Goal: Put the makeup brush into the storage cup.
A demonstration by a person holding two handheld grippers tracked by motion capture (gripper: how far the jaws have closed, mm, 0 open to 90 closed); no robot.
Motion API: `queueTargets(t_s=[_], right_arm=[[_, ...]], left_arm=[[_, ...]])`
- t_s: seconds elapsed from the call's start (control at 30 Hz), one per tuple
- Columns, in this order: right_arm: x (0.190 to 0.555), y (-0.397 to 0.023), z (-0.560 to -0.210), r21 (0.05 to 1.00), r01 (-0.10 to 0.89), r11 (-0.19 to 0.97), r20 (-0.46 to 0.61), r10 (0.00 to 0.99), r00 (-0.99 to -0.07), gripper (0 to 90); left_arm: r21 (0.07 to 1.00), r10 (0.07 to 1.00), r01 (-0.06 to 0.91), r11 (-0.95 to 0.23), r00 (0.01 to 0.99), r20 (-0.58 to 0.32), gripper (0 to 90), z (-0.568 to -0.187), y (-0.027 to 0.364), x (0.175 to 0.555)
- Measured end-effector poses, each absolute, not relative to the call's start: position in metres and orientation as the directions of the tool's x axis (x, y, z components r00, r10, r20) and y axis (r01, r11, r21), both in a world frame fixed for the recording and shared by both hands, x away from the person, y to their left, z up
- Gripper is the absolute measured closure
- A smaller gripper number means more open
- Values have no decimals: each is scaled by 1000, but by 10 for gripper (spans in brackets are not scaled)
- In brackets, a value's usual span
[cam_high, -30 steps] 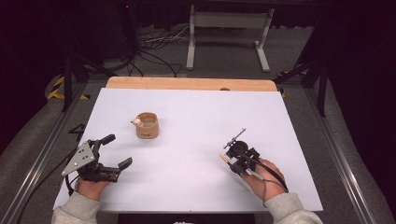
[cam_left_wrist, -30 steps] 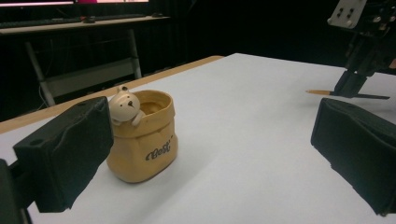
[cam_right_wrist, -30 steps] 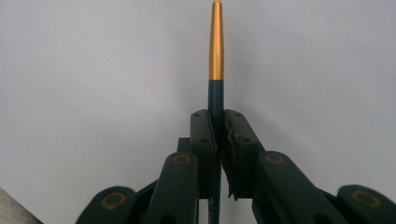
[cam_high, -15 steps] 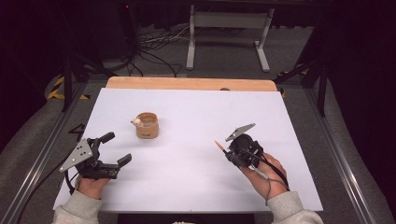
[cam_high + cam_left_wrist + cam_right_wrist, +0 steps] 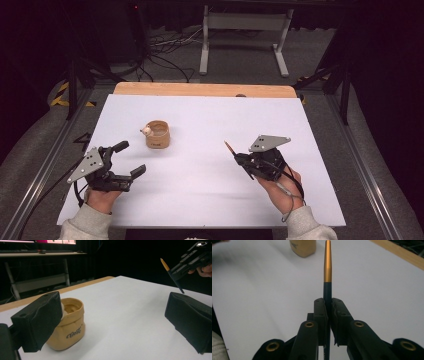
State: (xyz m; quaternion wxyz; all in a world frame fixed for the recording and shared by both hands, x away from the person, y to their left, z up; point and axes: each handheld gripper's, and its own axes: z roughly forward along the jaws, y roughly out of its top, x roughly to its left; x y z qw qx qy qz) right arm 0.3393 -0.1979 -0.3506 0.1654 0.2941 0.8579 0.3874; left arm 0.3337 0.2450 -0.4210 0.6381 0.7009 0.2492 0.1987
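A person's right tool point(image 5: 239, 159), lifted off the white tabletop point(image 5: 210, 200) toward its right edge, pinches a slim dark pen with a tapered gold cap point(image 5: 327, 270) between closed jaws, the gold end pointing up and away toward the small tan cup-shaped holder point(image 5: 157, 135). The grip sits low on the dark barrel, and from the right gripper view most of the length stands clear beyond the pads point(image 5: 322, 312). The pen looks light and stiff, with a smooth, probably slick finish; held so far from its middle, it could pivot or slide in the pads if nudged. A hold nearer mid-barrel would likely steady it. The holder, soft-looking and dented at its rim, stands left of centre on the tabletop and seems light enough to tip under a sideways push. The left tool point(image 5: 131, 161) hovers near the front left corner, jaws spread wide and empty, aimed at the holder point(image 5: 68, 325).
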Motion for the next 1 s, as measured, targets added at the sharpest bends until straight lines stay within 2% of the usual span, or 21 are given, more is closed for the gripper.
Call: queueTargets(t_s=[0.23, 0.37, 0.6, 1.0], right_arm=[[336, -200, -358, 859, 294, 419, -21, 603, -798, 832], [337, -199, -363, 877, 272, 396, -15, 589, -808, 832], [334, -195, -368, 934, 177, 312, -13, 524, -852, 832], [334, -173, -381, 949, 116, 292, -26, 441, -897, 832]], left_arm=[[995, 588, 78, -66, 809, -24, 35, -415, 239, 333], [996, 557, 67, -67, 830, -19, 47, -411, 232, 333], [997, 530, 56, -54, 848, -19, 47, -407, 220, 336], [997, 477, 44, -64, 879, -8, 30, -401, 203, 339]])
